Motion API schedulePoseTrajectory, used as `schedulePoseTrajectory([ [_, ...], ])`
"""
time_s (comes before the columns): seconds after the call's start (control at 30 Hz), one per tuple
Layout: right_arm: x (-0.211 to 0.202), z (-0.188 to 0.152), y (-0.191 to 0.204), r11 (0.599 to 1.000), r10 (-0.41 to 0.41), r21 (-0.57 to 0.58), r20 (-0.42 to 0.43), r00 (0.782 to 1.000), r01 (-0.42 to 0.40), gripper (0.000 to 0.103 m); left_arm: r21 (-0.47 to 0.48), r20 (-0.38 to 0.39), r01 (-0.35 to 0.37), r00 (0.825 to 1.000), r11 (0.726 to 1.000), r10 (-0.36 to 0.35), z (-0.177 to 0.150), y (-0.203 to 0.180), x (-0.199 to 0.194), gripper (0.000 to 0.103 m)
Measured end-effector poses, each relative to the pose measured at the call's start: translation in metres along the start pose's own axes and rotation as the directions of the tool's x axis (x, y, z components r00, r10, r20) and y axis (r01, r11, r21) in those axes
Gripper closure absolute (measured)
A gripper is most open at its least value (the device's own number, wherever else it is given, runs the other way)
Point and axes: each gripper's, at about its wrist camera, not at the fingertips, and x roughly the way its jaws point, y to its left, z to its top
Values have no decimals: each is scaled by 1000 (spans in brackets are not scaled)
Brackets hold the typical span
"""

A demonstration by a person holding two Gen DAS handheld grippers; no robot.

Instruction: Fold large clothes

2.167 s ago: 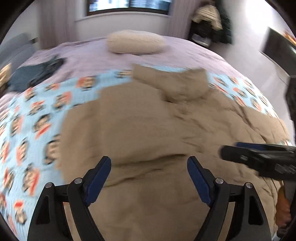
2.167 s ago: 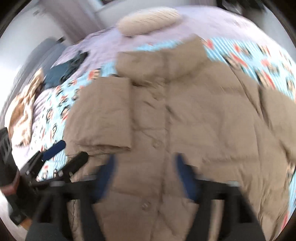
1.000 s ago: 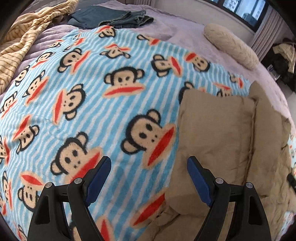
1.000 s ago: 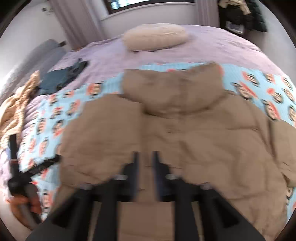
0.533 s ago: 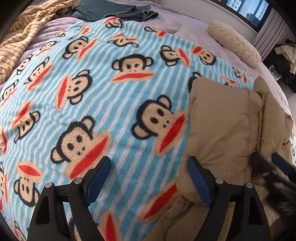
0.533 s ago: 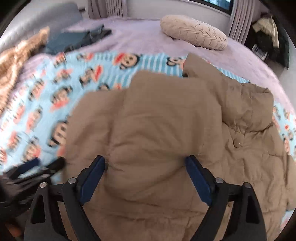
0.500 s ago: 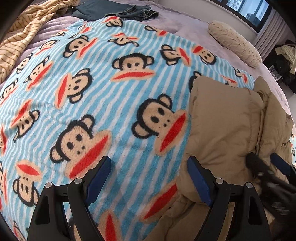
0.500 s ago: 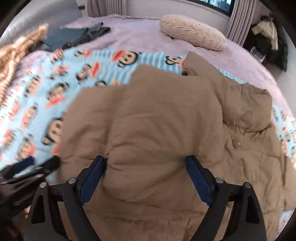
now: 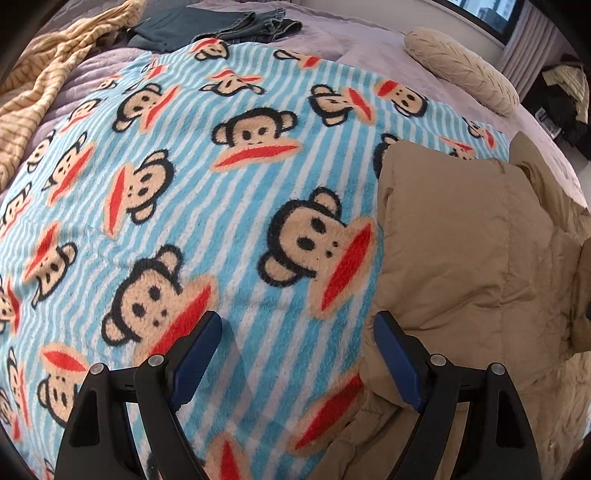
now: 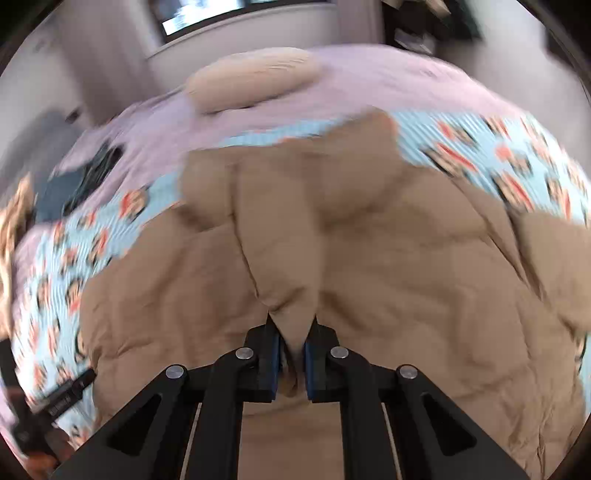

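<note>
Right gripper [image 10: 291,350] pinches tan jacket [image 10: 369,277] fabric at 6 o'clock, likely for fold; left gripper [image 9: 295,354] wide, empty, over monkey blanket [image 9: 221,184].

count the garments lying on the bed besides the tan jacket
2: dark jeans at the far edge of the bed, and a yellow striped garment bunched at the far left. More may lie out of frame.
</note>
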Motion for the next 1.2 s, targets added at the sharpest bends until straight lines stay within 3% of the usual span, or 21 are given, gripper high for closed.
schedulePoseTrajectory([
  [0.2,18,-10,-90,961,38,277,-88,995,-13,92,29,9,-46,999,999,46,3,-5,2,19],
  [0.33,13,-21,-123,912,182,388,-87,980,-135,91,25,62,-43,997,999,41,22,0,-14,19],
  [0.37,11,-21,-126,905,208,396,-87,974,-157,84,26,70,-35,997,999,33,27,2,-17,19],
  [0.4,10,-21,-129,898,236,401,-85,968,-184,60,27,74,-27,997,999,25,32,3,-20,19],
  [0.47,7,-19,-133,861,327,426,-42,944,-279,27,28,83,-5,997,1000,2,44,2,-23,19],
  [0.5,7,-18,-134,843,357,440,-24,934,-311,25,28,85,4,996,1000,-7,48,2,-24,19],
  [0.57,13,-15,-134,805,416,474,-20,909,-357,25,32,89,36,995,999,-39,56,-4,-25,19],
  [0.63,30,-12,-129,796,431,500,-72,899,-341,25,52,99,55,993,997,-60,60,-14,-26,22],
  [0.67,36,-10,-127,804,427,494,-91,900,-331,40,74,102,60,993,995,-67,63,-23,-25,32],
  [0.7,41,-8,-122,827,406,471,-127,905,-305,81,92,95,61,993,994,-70,64,-30,-23,34],
  [0.73,43,-8,-117,854,381,440,-165,910,-278,93,108,91,65,993,992,-75,65,-39,-21,34],
  [0.87,34,-13,-116,933,231,317,-166,959,-171,94,160,70,57,995,985,-69,57,-67,2,34],
  [1.07,33,-17,-124,956,190,254,-168,967,-144,96,183,71,21,997,983,-34,43,-82,23,33],
  [1.2,12,-15,-132,947,143,307,-154,978,-91,87,168,85,10,996,986,-25,52,-75,2,33],
])
